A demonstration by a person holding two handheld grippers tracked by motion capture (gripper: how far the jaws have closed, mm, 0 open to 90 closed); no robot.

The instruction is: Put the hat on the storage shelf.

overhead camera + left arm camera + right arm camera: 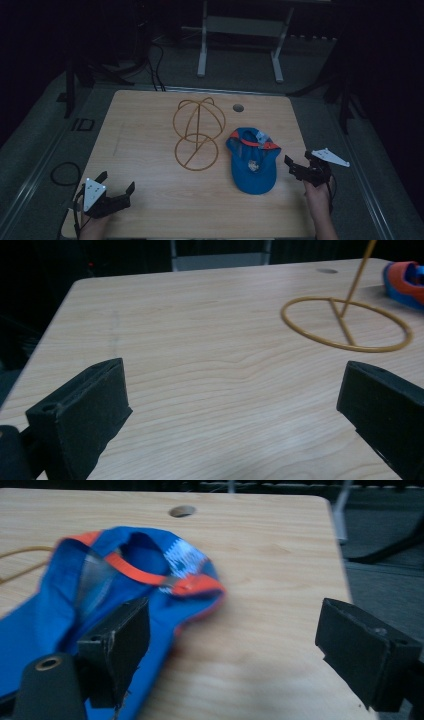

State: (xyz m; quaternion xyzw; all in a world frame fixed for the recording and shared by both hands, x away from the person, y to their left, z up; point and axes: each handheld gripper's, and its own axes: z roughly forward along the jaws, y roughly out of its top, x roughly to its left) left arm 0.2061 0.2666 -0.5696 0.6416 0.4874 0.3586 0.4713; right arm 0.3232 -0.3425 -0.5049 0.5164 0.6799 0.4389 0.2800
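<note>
While the left gripper [118, 183] sits at the near left corner of the table [150, 200], its jaws stand wide apart with nothing but bare wood between them. It is well apart from everything else on the tabletop. From the left gripper view, the same gripper [232, 405] looks across the wood toward the round base of the wire stand [346, 323], with a sliver of the cap [407, 282] at the far right edge.

The right gripper [299, 162] is at the near right edge of the table, held in a hand [317, 192] that comes in from the near side. Its jaws are also spread apart and grip nothing. It lies just beside the right side of the cap [252, 160], pointing left toward it.

The cap is blue with orange trim and lies right of the table's middle, its brim toward the near side and its opening and strap toward the far side. In the right gripper view, the cap [75, 595] spreads across the left side, and one jaw of the right gripper [232, 640] stands in front of the cap's edge; whether it touches the cloth cannot be told.

The wire stand [198, 134], a yellow frame with a ball-shaped top and a ring base, stands near the table's middle, just left of the cap. A small round hole [238, 107] lies in the tabletop beyond the cap.
</note>
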